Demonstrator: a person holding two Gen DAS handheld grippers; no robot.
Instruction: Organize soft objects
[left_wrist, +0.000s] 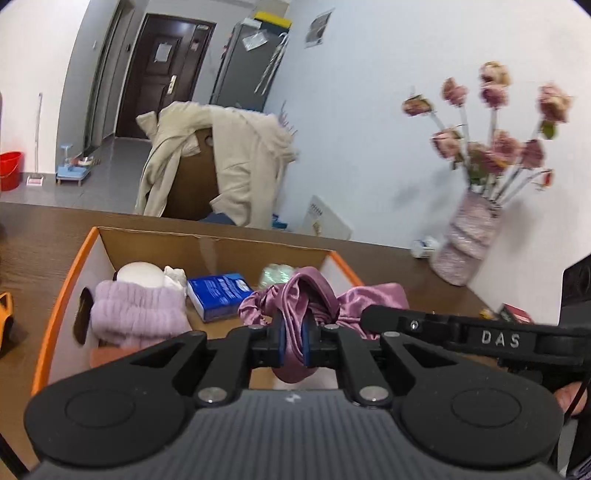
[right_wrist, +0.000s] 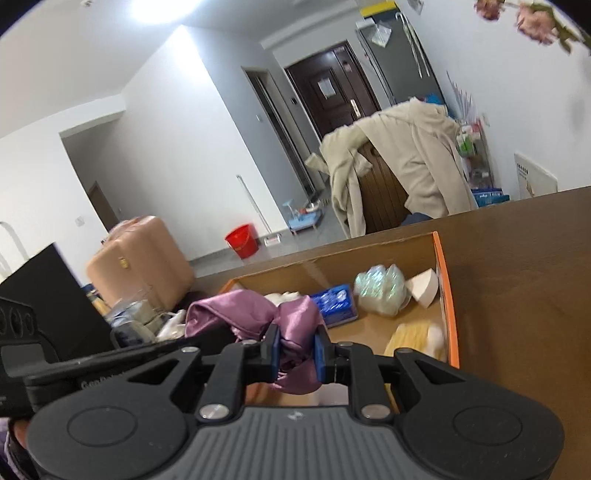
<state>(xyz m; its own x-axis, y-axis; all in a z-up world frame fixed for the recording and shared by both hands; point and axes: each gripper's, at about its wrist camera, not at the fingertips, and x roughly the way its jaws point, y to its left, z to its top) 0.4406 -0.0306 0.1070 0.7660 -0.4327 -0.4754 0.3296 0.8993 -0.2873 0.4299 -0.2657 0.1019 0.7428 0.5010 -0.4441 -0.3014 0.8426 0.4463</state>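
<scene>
Dark wood worktop (left_wrist: 44, 236) stretches before us, with pale walls, a dark door and a chair draped in a cream coat (left_wrist: 236, 155) behind it. On the worktop we see an open cardboard box (left_wrist: 66, 280) with an orange rim, and to the right a pink vase of faded roses (left_wrist: 469, 236) against the wall. We hold a piece of mauve satin cloth (left_wrist: 295, 295) above the near part of the box, between both grippers. Our left gripper (left_wrist: 293, 341) is clamped shut on a fold of the cloth, its blue pads pressing the fabric from both sides. Our right gripper (right_wrist: 297, 354) likewise pinches a bunch of the same cloth (right_wrist: 258, 314) between its blue pads, and in the left wrist view its black body reaches in from the right, just beside the left one. Inside the box, in the left wrist view, we see a lilac knitted item (left_wrist: 136, 314) at the left wall, a white rounded thing behind it, and a blue packet (left_wrist: 218, 295) near the middle. From the right wrist view we also make out a shiny iridescent bundle (right_wrist: 380, 291), a white wedge-shaped piece (right_wrist: 424, 288) by the right wall, and something yellow (right_wrist: 410, 336) near the front. A red bucket (right_wrist: 242, 240) stands on the floor beyond.
</scene>
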